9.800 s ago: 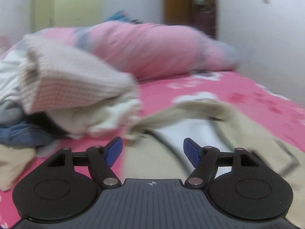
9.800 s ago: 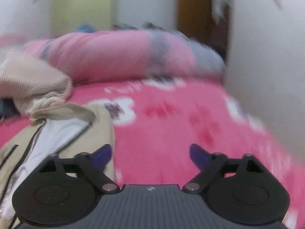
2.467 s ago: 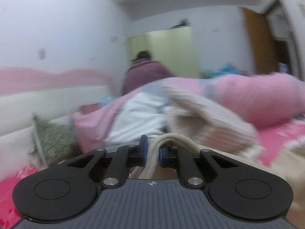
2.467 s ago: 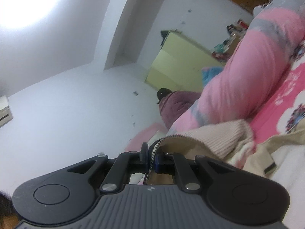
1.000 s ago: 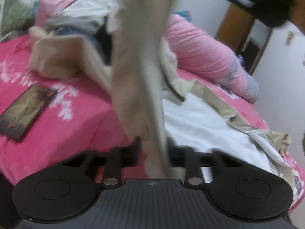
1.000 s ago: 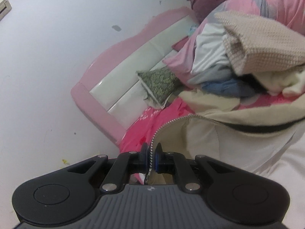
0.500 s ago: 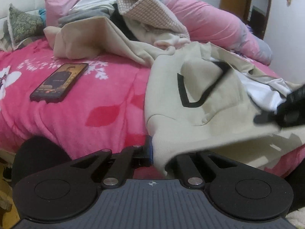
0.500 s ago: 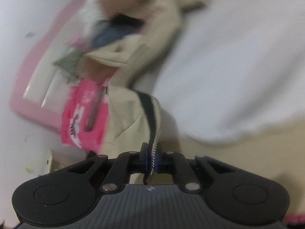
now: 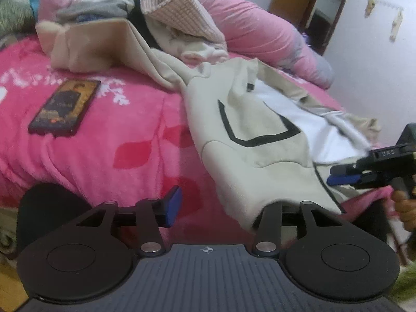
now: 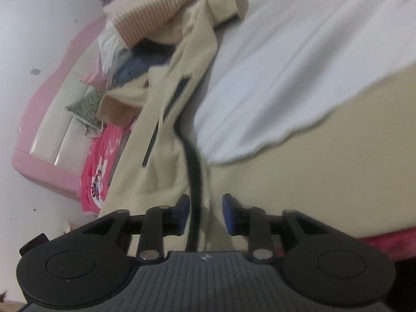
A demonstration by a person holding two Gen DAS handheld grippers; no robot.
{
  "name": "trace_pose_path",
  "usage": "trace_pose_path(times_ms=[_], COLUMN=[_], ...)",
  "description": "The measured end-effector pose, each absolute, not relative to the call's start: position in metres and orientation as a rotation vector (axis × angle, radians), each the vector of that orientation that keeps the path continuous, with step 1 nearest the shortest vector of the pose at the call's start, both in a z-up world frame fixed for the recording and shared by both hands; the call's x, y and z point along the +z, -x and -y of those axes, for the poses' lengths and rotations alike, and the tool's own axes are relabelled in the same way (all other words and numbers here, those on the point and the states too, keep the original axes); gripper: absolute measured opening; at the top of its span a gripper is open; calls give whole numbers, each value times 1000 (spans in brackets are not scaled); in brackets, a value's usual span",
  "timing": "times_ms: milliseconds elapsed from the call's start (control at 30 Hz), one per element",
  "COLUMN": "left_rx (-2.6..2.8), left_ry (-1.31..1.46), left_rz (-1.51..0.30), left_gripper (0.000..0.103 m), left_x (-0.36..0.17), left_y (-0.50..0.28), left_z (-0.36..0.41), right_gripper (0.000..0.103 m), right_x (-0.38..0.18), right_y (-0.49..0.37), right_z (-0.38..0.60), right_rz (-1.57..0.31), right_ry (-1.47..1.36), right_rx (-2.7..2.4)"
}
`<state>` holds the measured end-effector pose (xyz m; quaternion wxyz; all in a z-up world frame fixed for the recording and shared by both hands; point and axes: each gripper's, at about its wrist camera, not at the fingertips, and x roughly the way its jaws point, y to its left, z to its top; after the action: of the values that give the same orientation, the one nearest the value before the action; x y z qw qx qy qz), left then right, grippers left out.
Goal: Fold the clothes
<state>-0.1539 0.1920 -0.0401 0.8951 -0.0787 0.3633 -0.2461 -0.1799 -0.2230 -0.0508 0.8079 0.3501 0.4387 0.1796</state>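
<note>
A beige jacket [image 9: 249, 119] with black trim and white lining lies spread on the pink bedspread [image 9: 109, 161]. My left gripper [image 9: 221, 208] sits at the bed's near edge, its jaws opening. One blue pad [image 9: 173, 205] stands free, and the jacket's hem drapes over the other finger. In the left wrist view my right gripper [image 9: 338, 174] hovers over the jacket's right side, held by a hand. In its own view the right gripper [image 10: 205, 214] has its jaws opening. The black-trimmed zip edge [image 10: 195, 171] runs between the pads, which do not press on it.
A dark phone [image 9: 65, 106] lies on the bedspread left of the jacket. A pile of clothes [image 9: 171, 18] and a pink bolster [image 9: 260, 33] fill the back. A pink headboard [image 10: 44, 119] and green cushion [image 10: 85, 106] are far left.
Both grippers were shut on the jacket's edges and carried it down onto the bed. Their jaws have since spread apart, and the fabric rests loose.
</note>
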Motion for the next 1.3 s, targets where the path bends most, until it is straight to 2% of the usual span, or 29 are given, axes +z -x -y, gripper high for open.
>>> trace_pose_path(times_ms=[167,367,467,533,600,700,767,833,867,900,1000,1100,1167,1200,1300], left_rx=[-493,-489,-473,-458,-442,-419,-421,-434,-441,-449,-469,-493,-503,-505,-508], left_ry=[196,121,79,98,124,159,179,199,205,213,228,226,212,205,199], left_rz=[-802,-794,-764,-753,-751,-755,-758,-750,-751,-755,-768,-768,-763,-764,-767], left_gripper=[58,58,58,58,58,55,51,48,46,43,37,31,30,29,29], left_x=[-50,-61,-62,-63,-65,-69,-71,-73,-74,-75,-80,-82,-83,-83,-84], left_y=[144,142,146,144,141,135,132,131,130,129,127,128,129,129,128], left_z=[-192,-172,-170,-175,-180,-184,-186,-188,-188,-189,-191,-191,-190,-189,-189], right_gripper=[43,44,52,66,71,71,67,40,31,11,6,5,5,0,0], right_x=[-23,-8,-11,-18,-34,-64,-85,-97,-100,-99,-81,-41,-12,-1,29], right_y=[173,94,24,-21,-58,-113,-130,-131,-130,-130,-124,-126,-135,-141,-164], right_z=[259,271,264,261,263,269,267,261,258,257,260,274,285,290,293], right_rz=[-837,-738,-702,-685,-688,-749,-789,-796,-796,-792,-720,-594,-539,-522,-482], right_ry=[-777,-845,-835,-833,-850,-928,-976,-967,-950,-921,-823,-738,-677,-653,-551], right_rx=[349,299,256,216,179,154,164,184,195,197,171,128,98,90,44])
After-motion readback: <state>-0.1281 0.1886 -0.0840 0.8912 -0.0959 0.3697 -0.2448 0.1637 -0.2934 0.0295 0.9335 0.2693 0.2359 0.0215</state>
